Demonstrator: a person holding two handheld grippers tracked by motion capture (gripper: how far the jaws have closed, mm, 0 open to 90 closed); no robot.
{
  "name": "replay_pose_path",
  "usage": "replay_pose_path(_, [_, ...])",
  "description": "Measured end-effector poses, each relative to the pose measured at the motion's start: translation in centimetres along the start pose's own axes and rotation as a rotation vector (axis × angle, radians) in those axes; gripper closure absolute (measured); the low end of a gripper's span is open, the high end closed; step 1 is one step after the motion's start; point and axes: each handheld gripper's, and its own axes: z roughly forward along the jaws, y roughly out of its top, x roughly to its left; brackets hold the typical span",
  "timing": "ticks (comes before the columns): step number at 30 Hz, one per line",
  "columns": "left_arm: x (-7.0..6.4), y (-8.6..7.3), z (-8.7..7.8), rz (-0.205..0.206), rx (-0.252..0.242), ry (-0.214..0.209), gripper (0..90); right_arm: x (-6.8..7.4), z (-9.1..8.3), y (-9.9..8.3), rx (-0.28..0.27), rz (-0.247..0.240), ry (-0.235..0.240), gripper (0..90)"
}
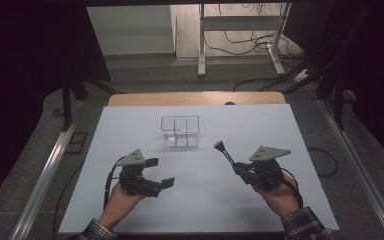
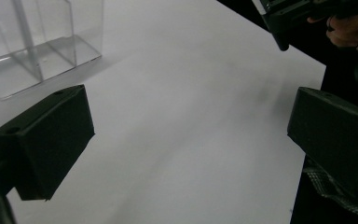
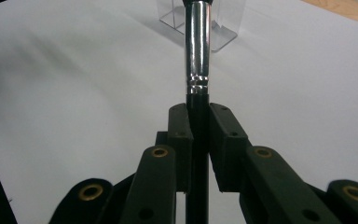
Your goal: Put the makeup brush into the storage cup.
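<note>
R gripper (image 1: 241, 169) is clamped on a makeup brush (image 1: 224, 152) by the black handle, bristle end up and tilted toward the clear divided organizer (image 1: 180, 131). Likely step: drop brush into a compartment. Bring it over upright, clear the rim first, then lower. L gripper (image 1: 160, 172) has jaws wide apart, empty, near-left. White table top (image 1: 260, 125) between is bare, plenty of room; far edge just behind organizer.

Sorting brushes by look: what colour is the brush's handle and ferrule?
Black handle, shiny silver ferrule on the brush, clearest in the right gripper view.
</note>
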Motion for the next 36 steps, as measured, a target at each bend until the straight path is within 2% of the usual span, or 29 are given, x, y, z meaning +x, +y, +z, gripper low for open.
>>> replay_pose_path(4, [0.1, 0.3, 1.1, -0.008, 0.0, -0.039, 0.7, 0.2, 0.0, 0.2, -0.003, -0.013, 0.005, 79.4])
replay_pose_path(10, [-0.1, 0.9, 2.5, 0.008, 0.0, -0.067, 0.8, 0.5, 0.3, 0.4, -0.007, -0.021, 0.018, 79.4])
replay_pose_path(14, [-0.2, 1.1, 3.2, 0.005, -0.003, -0.09, 0.8, 0.7, 0.5, 0.6, -0.011, -0.023, 0.037, 79.4])
replay_pose_path(22, [-0.4, 1.3, 4.1, 0.009, 0.005, -0.116, 0.9, 1.2, 1.1, 0.9, -0.011, -0.039, 0.054, 79.4])
replay_pose_path(36, [-0.2, 2.0, 5.6, -0.013, -0.021, -0.19, 1.9, 2.5, 2.6, 1.4, -0.005, -0.055, 0.105, 79.4])
